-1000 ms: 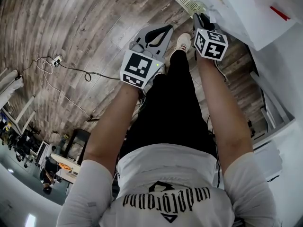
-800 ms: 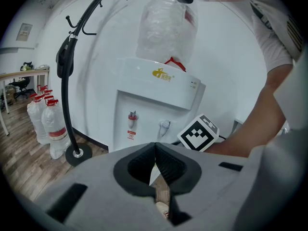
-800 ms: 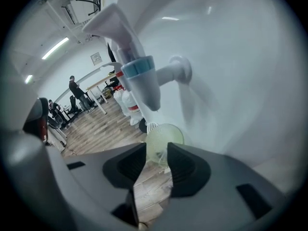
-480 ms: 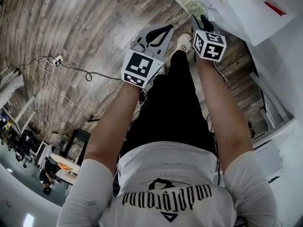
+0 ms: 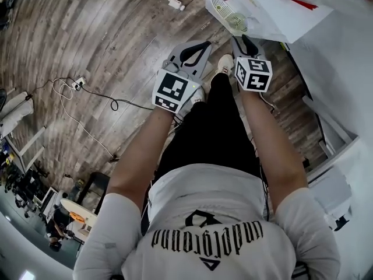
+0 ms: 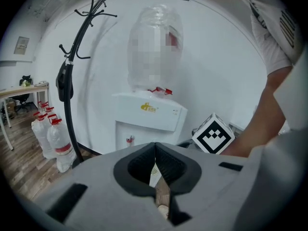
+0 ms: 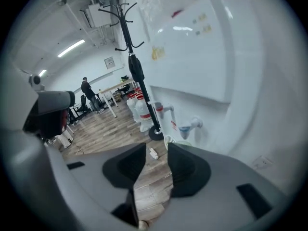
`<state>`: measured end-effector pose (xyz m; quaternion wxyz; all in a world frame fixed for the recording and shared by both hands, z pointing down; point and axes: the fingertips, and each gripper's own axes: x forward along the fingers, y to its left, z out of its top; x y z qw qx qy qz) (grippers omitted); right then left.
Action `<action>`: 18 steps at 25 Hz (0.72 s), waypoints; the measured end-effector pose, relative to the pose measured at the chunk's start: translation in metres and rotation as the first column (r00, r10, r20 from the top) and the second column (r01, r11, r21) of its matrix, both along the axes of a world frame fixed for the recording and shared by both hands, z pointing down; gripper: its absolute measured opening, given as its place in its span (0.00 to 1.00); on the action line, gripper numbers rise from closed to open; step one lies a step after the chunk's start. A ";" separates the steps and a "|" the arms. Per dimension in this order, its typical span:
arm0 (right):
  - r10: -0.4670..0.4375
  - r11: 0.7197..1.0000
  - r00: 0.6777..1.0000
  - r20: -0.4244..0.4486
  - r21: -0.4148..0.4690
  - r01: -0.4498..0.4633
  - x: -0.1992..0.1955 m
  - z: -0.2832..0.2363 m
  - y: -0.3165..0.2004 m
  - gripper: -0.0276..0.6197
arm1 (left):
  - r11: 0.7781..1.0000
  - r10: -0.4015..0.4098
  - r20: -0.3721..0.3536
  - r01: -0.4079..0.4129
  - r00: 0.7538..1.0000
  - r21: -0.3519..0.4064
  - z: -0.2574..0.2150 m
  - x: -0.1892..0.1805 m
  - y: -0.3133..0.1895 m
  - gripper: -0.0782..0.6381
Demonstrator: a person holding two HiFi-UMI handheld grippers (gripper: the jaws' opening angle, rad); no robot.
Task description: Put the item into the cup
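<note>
No cup and no loose item shows in any view. I hold both grippers out in front of me above the wooden floor. My left gripper (image 5: 197, 44) is shut, its dark pads meeting at the tip (image 6: 155, 146) with nothing between them. My right gripper (image 5: 243, 38) sits beside it on the right, under its marker cube (image 5: 252, 74). Its jaws (image 7: 156, 150) stand apart and are closing, with only floor showing between them.
A white water dispenser (image 6: 149, 114) stands ahead by the wall, with a round white fan (image 5: 230, 13) on the floor at its foot. A black coat rack (image 6: 72, 81) and water bottles (image 6: 53, 138) are to its left. A cable and power strip (image 5: 76, 83) lie on the floor.
In the head view the right gripper's cube has dropped a little toward me and the dispenser has shifted in the frame. The left gripper has barely moved.
</note>
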<state>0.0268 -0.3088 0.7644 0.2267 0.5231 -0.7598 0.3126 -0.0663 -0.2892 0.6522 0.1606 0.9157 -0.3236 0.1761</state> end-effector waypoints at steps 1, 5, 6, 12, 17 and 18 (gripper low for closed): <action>-0.006 1.000 1.000 0.000 0.017 0.006 -0.002 -0.013 0.004 0.27 | 1.000 0.000 -0.001 0.000 1.000 0.010 -0.010 -0.002 0.004 0.12; -0.049 0.994 0.999 -0.008 0.097 0.049 -0.013 -0.072 0.024 0.24 | 0.999 0.002 -0.016 -0.001 1.000 0.053 -0.052 -0.010 0.026 0.12; -0.064 0.991 0.998 -0.011 0.120 0.065 -0.016 -0.089 0.028 0.23 | 0.998 0.011 -0.018 -0.010 1.000 0.069 -0.064 -0.011 0.031 0.12; -0.146 0.956 0.988 -0.043 0.253 0.152 -0.043 -0.188 0.063 0.17 | 0.989 0.055 -0.036 -0.049 0.998 0.136 -0.135 -0.030 0.061 0.12; -0.192 0.908 0.979 -0.071 0.365 0.205 -0.056 -0.259 0.102 0.13 | 0.981 0.049 -0.084 -0.032 0.995 0.189 -0.186 -0.045 0.095 0.12; -0.202 0.899 0.977 -0.070 0.382 0.213 -0.059 -0.272 0.112 0.12 | 0.979 0.051 -0.088 -0.033 0.995 0.200 -0.196 -0.047 0.104 0.12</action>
